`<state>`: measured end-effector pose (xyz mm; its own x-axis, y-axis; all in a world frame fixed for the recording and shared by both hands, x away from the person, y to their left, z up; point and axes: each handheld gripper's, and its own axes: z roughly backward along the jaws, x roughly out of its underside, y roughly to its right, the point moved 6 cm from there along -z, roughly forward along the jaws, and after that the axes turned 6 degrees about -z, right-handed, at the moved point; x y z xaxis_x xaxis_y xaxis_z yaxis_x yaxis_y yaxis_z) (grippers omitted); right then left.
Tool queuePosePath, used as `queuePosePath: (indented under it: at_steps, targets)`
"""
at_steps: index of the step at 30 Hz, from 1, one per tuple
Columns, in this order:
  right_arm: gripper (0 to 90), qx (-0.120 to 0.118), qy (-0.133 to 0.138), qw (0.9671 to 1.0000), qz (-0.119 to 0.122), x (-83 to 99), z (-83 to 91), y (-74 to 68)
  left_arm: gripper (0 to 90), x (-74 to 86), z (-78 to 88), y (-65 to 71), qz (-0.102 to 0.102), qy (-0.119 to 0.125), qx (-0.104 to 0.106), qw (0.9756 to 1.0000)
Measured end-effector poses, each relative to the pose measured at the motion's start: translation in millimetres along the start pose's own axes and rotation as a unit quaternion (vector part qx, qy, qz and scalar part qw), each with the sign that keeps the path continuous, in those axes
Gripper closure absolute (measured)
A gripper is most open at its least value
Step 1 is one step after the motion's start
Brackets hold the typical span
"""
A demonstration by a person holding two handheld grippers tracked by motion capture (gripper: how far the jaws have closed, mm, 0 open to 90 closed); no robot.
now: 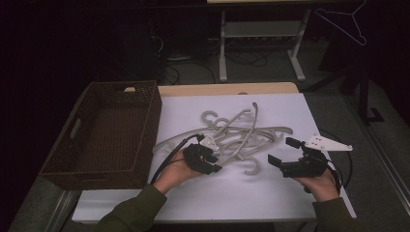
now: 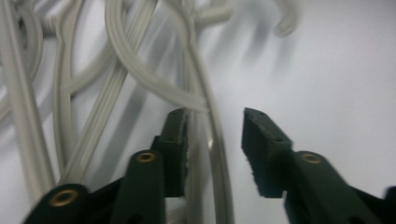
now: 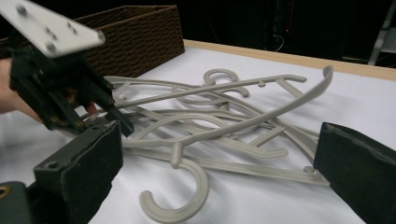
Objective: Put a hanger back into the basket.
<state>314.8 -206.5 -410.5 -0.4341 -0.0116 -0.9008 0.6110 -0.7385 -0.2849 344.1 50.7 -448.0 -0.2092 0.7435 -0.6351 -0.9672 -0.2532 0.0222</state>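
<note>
Pile of hangers (image 1: pixel 241 133): lies in the middle of the white sheet (image 1: pixel 217 198) covering the table (image 1: pixel 227 88), just right of the wicker basket (image 1: pixel 145 125). Likely heaped there for sorting into that basket, which stands within easy reach of the left hand.

Left gripper (image 1: pixel 212 164): released, gripping nothing. In the left gripper view (image 2: pixel 215 112), straddles 1 thin hanger arm (image 2: pixel 219 154) with parted jaws, the left pad close against it and the right pad well clear. Probably set that way to pinch a single arm at the near edge of the tangle rather than 2 at once.

Right gripper (image 1: pixel 283 151): also released, with jaws spread wide and nothing between them. Hovers near the pile's right edge, just beside the nearest hook (image 1: pixel 252 169). Judged as waiting to steady or free the tangle while the other side lifts.

Look of the hangers (image 3: pixel 224 116): pale grey plastic, slim, with ribbed arms, curved shoulders and open round hooks (image 3: pixel 187 205). Crossed and interlocked, 1 arm arching up above the rest. Too overlapped for a sure count. Likely to snag and drag neighbours when 1 gets pulled.
</note>
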Motion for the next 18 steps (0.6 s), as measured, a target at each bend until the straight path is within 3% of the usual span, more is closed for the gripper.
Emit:
queuePosePath:
  at_steps: [2,4,6,8,9,11,12,14,15,18]
  targets:
    - [0.7,0.0,0.0,1.0,0.001,0.2,-0.5,0.3,56.3,-10.2,16.8,-11.6,0.003,0.028,-0.012,0.9995]
    - [0.7,0.0,0.0,1.0,0.001,0.3,-0.6,0.2,55.9,-12.2,20.0,-16.4,0.006,0.03,-0.018,0.9994]
    - [0.7,-0.001,-0.001,1.0,0.001,0.3,-0.9,0.0,54.7,-17.8,24.4,-44.9,0.007,0.021,-0.056,0.9982]
    - [0.7,0.0,0.0,1.0,0.002,0.3,-1.3,0.1,52.5,-18.8,23.7,-51.7,0.012,0.021,-0.065,0.9976]
    - [0.7,-0.001,-0.002,1.0,0.0,0.8,-0.8,0.3,51.7,-19.8,19.7,-71.1,0.025,0.009,-0.085,0.996]
    - [0.7,-0.001,-0.002,1.0,0.0,0.7,-0.6,0.5,50.6,-19.8,17.6,-77.1,0.029,0.004,-0.092,0.9953]
    - [0.7,-0.001,-0.002,1.0,-0.001,0.7,-0.5,0.7,50.6,-19.6,14.6,-87.3,0.031,-0.004,-0.107,0.9938]
    - [0.7,-0.001,-0.001,1.0,-0.003,0.9,-0.2,1.3,49.4,-19.6,10.3,-98.4,0.043,-0.006,-0.116,0.9923]
    - [0.7,-0.001,-0.001,1.0,-0.004,1.3,0.2,1.9,49.5,-19.6,6.5,-109.4,0.059,-0.003,-0.128,0.99]
    - [0.7,-0.002,0.0,1.0,-0.001,1.5,-0.2,3.1,50.1,-17.7,3.7,-118.7,0.062,-0.016,-0.13,0.9895]
